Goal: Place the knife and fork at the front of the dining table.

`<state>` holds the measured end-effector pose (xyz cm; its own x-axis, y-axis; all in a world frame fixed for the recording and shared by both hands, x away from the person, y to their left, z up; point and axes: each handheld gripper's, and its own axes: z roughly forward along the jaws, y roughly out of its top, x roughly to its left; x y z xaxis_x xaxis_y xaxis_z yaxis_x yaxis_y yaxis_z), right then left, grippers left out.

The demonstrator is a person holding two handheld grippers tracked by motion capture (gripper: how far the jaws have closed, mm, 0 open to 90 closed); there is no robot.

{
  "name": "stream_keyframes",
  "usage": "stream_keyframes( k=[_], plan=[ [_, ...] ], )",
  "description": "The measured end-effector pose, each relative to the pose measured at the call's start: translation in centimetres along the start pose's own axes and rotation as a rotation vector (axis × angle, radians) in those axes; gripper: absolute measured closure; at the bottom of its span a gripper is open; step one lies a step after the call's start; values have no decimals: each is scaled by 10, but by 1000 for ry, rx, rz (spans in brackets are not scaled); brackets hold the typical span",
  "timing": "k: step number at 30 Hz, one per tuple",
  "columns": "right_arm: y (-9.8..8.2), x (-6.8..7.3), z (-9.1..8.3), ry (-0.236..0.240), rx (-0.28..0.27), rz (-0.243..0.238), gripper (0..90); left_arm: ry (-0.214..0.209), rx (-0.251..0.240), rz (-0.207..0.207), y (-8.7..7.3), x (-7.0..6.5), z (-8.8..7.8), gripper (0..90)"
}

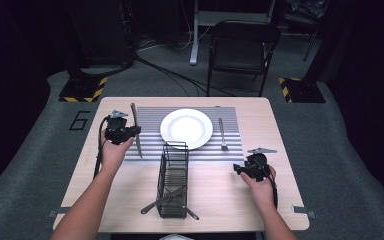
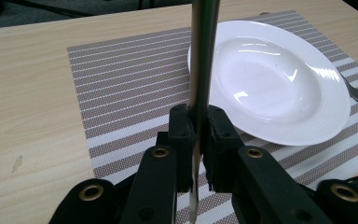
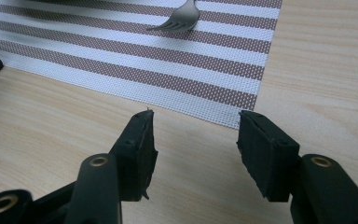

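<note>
Your left gripper (image 2: 198, 135) fingers pinch the slim steel table knife (image 2: 200, 70); your right gripper (image 3: 196, 140) fingers stand spread, empty, above the light wooden counter (image 3: 51, 121).

Knife (image 2: 200, 70) tip cut off at top edge; fork (image 3: 177, 21) handle cropped likewise.

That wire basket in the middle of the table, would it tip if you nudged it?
Probably sideways: the wire basket looks tall and narrow. Its open black wire suggests it is light and would likely slide on the smooth table. The utensils sticking out might shift.
</note>
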<state>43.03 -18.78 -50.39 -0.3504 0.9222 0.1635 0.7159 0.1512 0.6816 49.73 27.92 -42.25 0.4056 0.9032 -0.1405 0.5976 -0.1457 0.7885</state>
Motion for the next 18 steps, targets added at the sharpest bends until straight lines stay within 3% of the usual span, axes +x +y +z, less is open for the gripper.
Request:
stream_keyframes(
  k=[9,18],
  plan=[
    [0,0,-1,1,-1,-1,456,9,-21,-14,-1,4,5,822],
    [0,1,0,-2,2,1,456,-11,-40,-34,-2,6,10,823]
  ],
)
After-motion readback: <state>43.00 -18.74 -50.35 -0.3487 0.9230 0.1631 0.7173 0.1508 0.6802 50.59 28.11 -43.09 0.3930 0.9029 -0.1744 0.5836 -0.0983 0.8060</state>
